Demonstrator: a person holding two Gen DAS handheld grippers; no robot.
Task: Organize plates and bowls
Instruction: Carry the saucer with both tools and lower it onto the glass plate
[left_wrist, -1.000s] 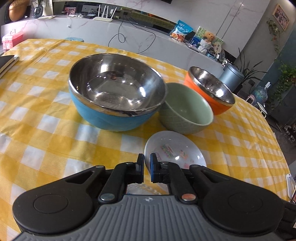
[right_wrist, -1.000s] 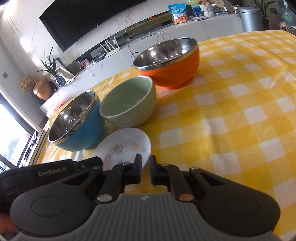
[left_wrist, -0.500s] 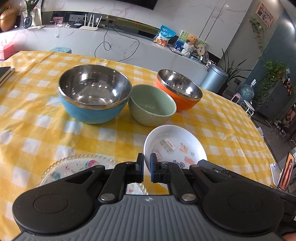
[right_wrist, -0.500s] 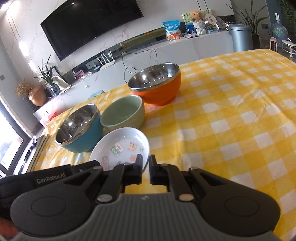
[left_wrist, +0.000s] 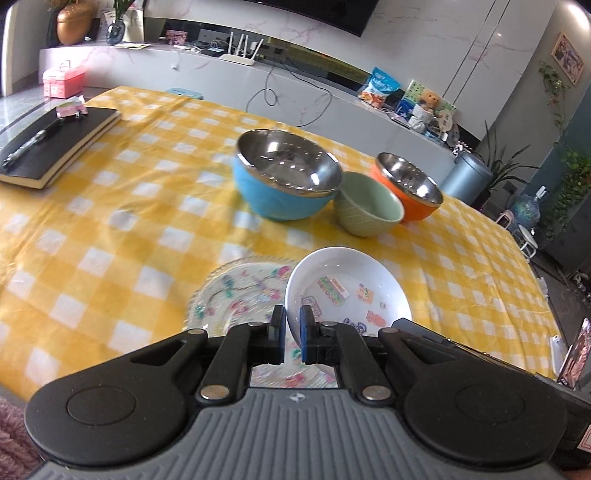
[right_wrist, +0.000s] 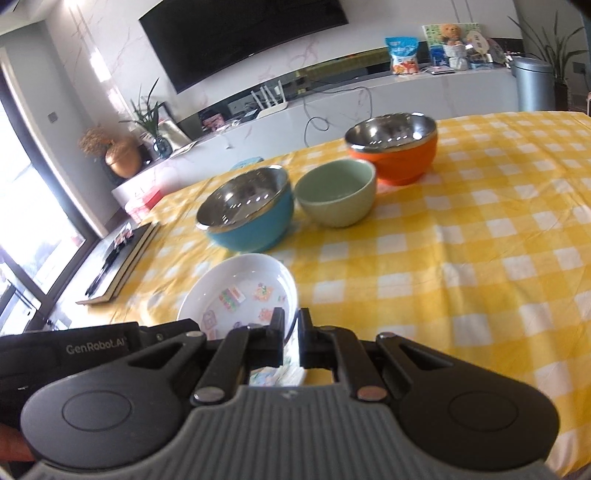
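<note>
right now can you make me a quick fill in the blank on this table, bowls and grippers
1. Both the left gripper and the right gripper are shut on the rim of the ____ dish.
2. The green bowl sits between the blue bowl and the ____ bowl.
3. A pen lies on top of the black ____.
4. The tablecloth is checked white and ____.

Missing words: white; orange; notebook; yellow
</note>
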